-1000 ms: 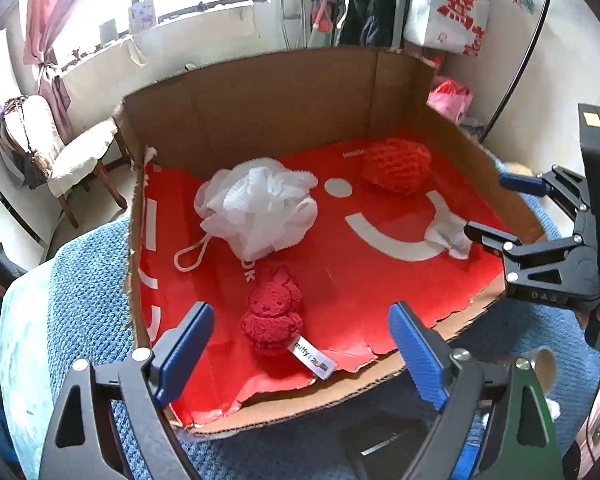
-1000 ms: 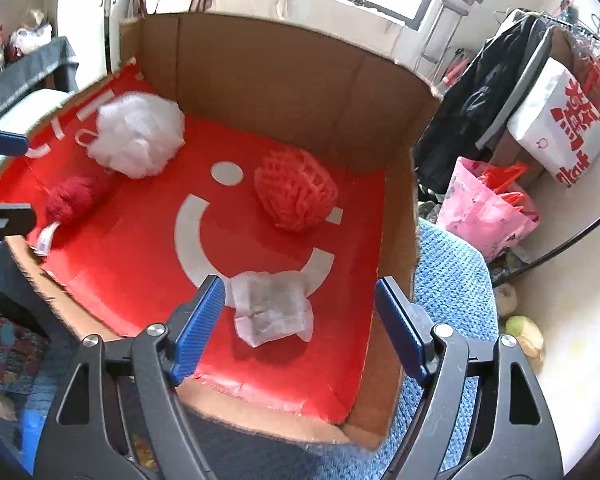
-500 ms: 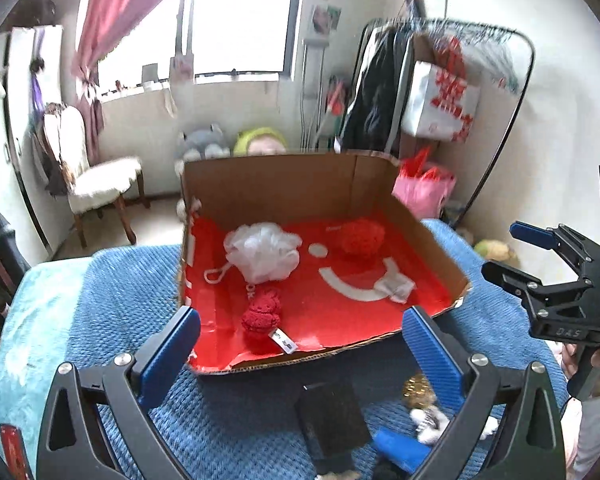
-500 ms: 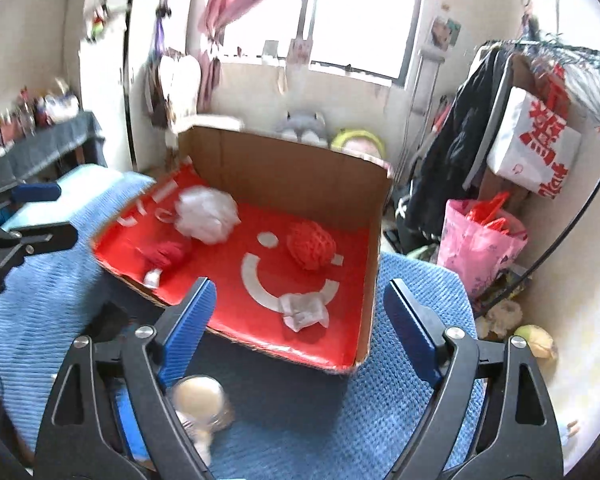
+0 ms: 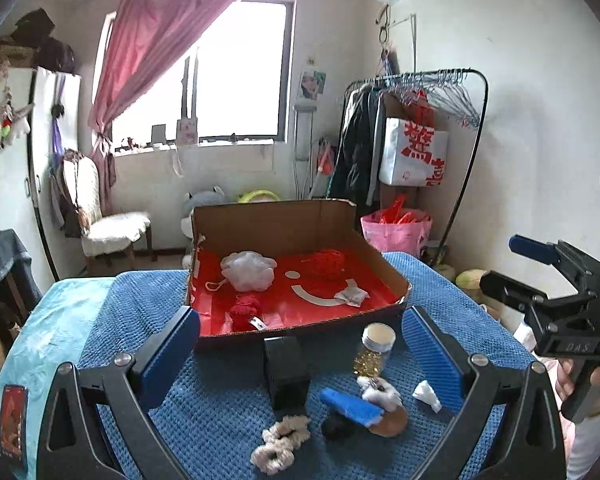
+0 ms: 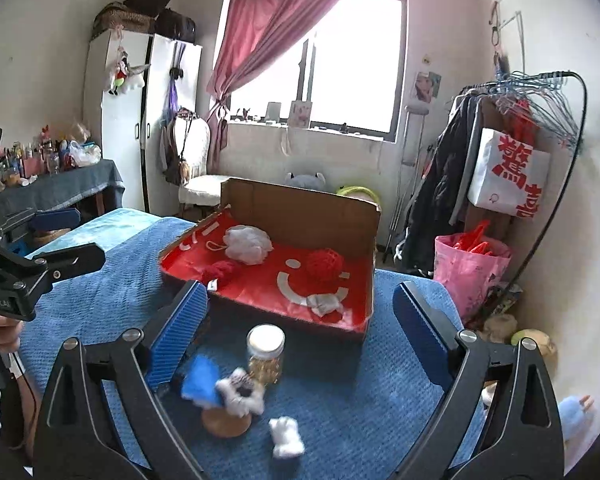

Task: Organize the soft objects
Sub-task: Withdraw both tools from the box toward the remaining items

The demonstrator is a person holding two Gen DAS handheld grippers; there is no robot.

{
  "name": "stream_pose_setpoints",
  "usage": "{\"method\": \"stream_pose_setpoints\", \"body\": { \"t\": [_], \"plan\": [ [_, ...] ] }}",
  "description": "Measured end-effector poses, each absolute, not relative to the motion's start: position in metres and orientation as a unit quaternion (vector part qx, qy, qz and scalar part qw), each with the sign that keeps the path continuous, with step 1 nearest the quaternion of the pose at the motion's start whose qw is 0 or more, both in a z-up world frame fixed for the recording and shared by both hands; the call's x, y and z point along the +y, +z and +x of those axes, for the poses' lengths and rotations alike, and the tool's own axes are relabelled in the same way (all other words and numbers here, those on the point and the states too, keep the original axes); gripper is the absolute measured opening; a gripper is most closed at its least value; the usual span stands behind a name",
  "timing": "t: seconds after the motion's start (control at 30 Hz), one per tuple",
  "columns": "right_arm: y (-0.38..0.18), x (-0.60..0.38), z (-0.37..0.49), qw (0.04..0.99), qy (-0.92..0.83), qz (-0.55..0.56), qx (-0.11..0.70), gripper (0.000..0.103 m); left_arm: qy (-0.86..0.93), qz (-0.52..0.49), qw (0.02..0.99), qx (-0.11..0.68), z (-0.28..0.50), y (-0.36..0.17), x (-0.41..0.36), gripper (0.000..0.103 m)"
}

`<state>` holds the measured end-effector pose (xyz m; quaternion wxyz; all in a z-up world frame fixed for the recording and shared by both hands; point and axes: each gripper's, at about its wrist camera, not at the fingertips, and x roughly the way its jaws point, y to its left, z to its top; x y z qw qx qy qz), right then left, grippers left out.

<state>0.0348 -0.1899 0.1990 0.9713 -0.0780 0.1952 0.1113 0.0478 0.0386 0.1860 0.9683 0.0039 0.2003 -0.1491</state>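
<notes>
4 soft things already lie in the box [image 5: 394, 276]; scrunchies [image 5: 278, 442] and a white wad [image 5: 427, 394] (perhaps cotton) wait on the blanket [image 5: 204, 404]. Both the left gripper [image 5: 300, 346] and right gripper [image 6: 300, 328] gape wide, empty, the right's jaws just opening.

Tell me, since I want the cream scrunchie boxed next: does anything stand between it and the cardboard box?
Yes. A black block stands on the blue blanket between the cream scrunchie and the cardboard box. The box's low front wall must also be cleared.

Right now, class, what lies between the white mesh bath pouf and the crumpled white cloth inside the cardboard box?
Only the box's red floor with a white smiley print, seen in both views.
</notes>
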Motion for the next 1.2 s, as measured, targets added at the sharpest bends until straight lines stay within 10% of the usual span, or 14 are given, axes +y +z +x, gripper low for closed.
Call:
{"method": "stream_pose_setpoints", "body": {
  "t": [1.2],
  "plan": [
    [0.033, -0.197, -0.015, 0.968, 0.030, -0.011, 0.248, 0.097, -0.089, 0.004, 0.963, 0.254, 0.018, 0.032, 0.022, 0.103]
  ]
}}
